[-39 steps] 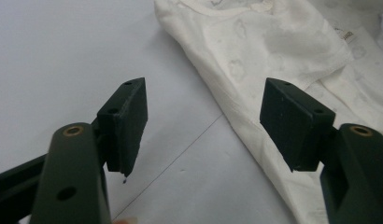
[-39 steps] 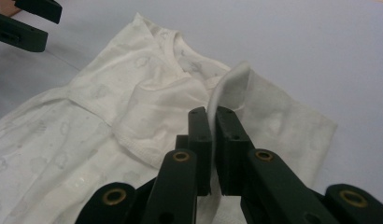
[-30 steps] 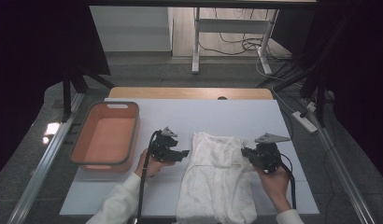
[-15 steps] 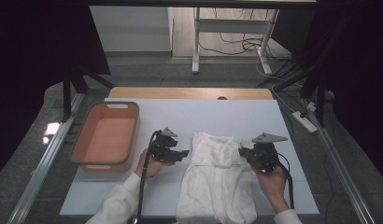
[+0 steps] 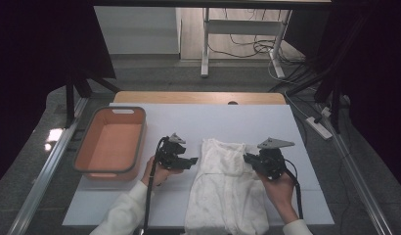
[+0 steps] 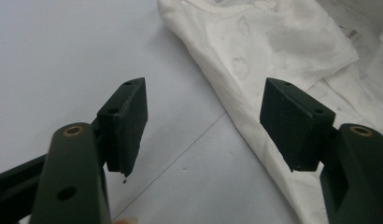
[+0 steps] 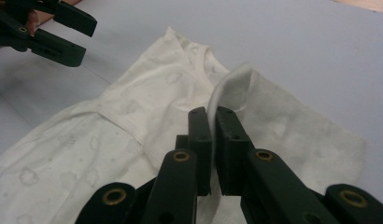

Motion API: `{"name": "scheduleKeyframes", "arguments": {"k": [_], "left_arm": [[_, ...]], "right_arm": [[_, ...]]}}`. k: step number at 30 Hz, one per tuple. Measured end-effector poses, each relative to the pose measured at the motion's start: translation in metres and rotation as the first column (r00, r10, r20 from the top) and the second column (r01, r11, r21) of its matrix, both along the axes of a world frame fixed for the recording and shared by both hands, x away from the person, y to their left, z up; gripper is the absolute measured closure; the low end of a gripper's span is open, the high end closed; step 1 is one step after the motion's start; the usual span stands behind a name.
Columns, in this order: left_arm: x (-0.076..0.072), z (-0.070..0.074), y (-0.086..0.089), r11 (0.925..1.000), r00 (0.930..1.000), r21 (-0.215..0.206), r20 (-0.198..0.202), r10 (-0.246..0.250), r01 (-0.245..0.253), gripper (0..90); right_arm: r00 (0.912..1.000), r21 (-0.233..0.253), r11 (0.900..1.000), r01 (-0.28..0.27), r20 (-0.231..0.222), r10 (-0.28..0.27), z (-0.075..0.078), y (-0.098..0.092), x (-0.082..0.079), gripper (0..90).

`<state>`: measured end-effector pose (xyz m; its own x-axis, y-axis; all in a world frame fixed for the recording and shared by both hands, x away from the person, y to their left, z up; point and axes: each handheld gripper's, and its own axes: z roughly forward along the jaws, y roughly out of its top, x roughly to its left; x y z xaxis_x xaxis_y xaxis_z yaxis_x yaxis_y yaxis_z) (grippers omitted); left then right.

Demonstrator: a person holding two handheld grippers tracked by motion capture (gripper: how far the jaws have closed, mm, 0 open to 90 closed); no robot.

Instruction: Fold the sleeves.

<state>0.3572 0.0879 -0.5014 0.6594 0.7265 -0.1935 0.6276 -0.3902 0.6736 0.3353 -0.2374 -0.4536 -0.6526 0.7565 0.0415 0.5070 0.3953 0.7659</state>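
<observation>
So my right claw (image 7: 212,140) is clamped on a fold of the white garment (image 5: 223,196), pinching the fabric up near the neckline end. The garment's spread flat on the white surface (image 5: 247,122), middle front. My left claw (image 6: 203,126) hovers wide apart just beside the garment's edge. Orange bin (image 5: 110,144) sits off to the left.

High view overlooks table (image 5: 247,122); gripper views close, sharing garment (image 7: 147,116).
</observation>
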Motion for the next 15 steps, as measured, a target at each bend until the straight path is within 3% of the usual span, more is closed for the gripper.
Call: {"name": "scheduleKeyframes", "arguments": {"k": [15], "left_arm": [[0.0, 0.001, 0.002, 1.0, 1.0, -0.007, 0.003, 0.007, -0.007, 32.7]], "right_arm": [[0.999, -0.008, 0.999, -0.045, -0.007, 0.045, -0.002, 0.022, 0.008, 85.3]]}}
